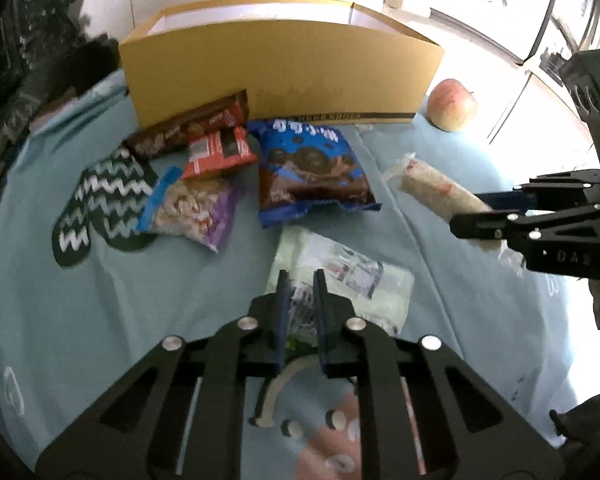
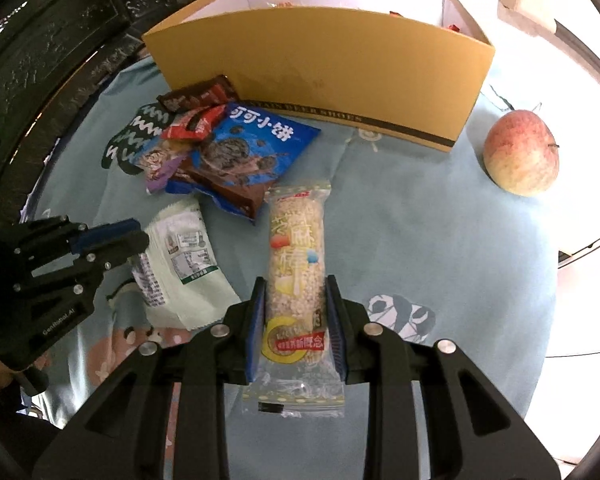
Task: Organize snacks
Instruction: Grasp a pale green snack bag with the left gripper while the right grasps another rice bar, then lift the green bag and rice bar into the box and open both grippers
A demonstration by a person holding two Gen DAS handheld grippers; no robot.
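My left gripper [image 1: 301, 276] is shut on the near edge of a pale green snack packet [image 1: 352, 276], which lies on the blue cloth; it also shows in the right wrist view [image 2: 180, 264]. My right gripper [image 2: 296, 284] is shut on a clear-wrapped puffed rice bar [image 2: 296, 264], seen from the side in the left wrist view [image 1: 432, 192]. A blue cookie bag [image 1: 308, 172], a red packet [image 1: 216, 152], a brown bar [image 1: 188, 128] and a purple nut bag [image 1: 192, 208] lie in front of a yellow cardboard box [image 1: 280, 68].
A red-yellow apple [image 2: 520, 152] sits on the cloth right of the box [image 2: 320, 56]. A dark carved cabinet [image 2: 40, 40] stands at the left. The blue cloth [image 2: 440, 240] carries printed patterns, including a black zigzag mitten [image 1: 96, 204].
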